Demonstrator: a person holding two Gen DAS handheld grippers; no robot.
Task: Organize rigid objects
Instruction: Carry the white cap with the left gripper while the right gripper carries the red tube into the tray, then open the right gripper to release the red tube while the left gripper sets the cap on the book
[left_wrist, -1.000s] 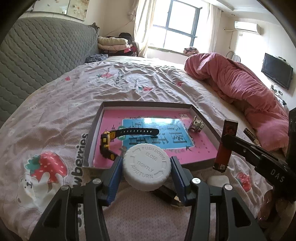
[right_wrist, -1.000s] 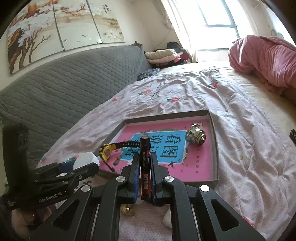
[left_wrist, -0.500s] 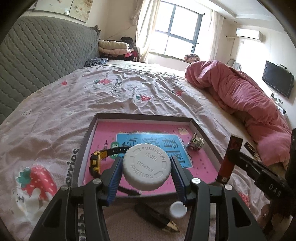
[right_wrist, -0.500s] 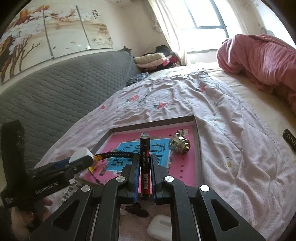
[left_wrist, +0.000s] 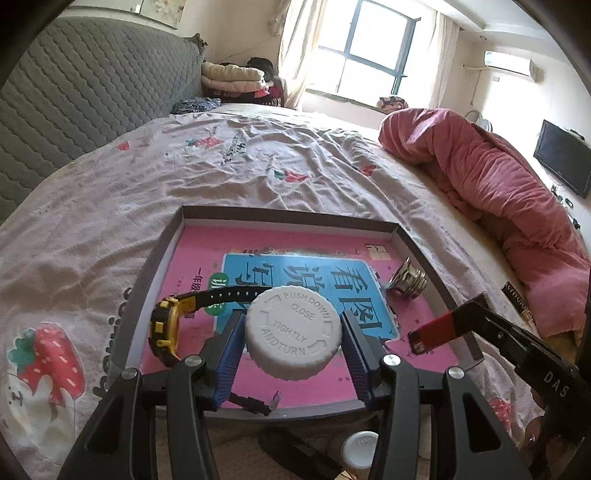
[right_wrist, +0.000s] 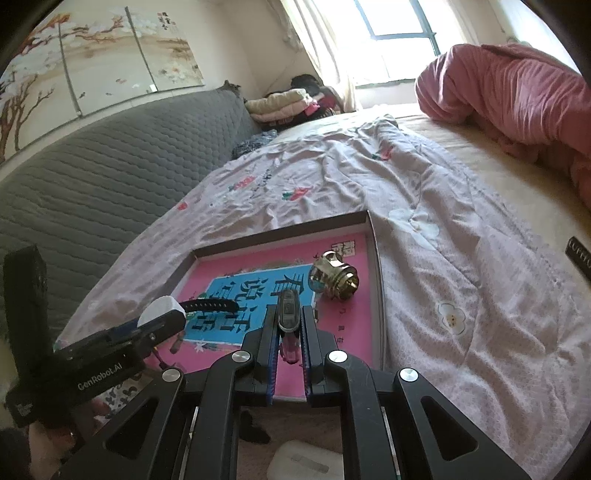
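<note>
My left gripper (left_wrist: 293, 345) is shut on a white child-proof bottle cap (left_wrist: 293, 330) and holds it over the near part of a shallow grey tray (left_wrist: 288, 216) with a pink and blue floor. My right gripper (right_wrist: 289, 334) is shut on a slim red and black lighter (right_wrist: 288, 314), tilted over the tray's right side; it also shows in the left wrist view (left_wrist: 441, 330). In the tray lie a yellow and black wristwatch (left_wrist: 170, 325) and a shiny metal knob (right_wrist: 334, 275).
The tray sits on a bed with a strawberry-print sheet (left_wrist: 92, 240). A pink duvet (left_wrist: 498, 192) is heaped at the right. A grey quilted headboard (left_wrist: 74, 103) stands at the left. A white case (right_wrist: 306, 463) and a dark object (right_wrist: 253, 430) lie before the tray.
Both grippers have moved forward over the tray with their objects. The lighter has tipped from upright to a slant over the tray's right side.
</note>
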